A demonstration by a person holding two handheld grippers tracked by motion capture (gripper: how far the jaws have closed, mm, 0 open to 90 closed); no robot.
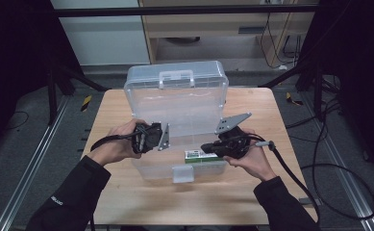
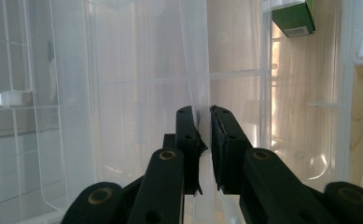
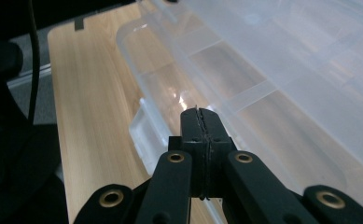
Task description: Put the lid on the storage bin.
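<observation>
Clear plastic storage box (image 1: 177, 103) stands open at the middle of the table (image 1: 117, 192), its base reaching toward the near edge and its handled lid raised toward the far edge. Left claw (image 2: 204, 122) is clamped on a thin see-through wall of the box at its left side. Right claw (image 3: 201, 116) is fully closed on nothing, poised above the base. A green-and-white carton (image 1: 201, 156) lies inside, toward the near right corner of the base.
</observation>
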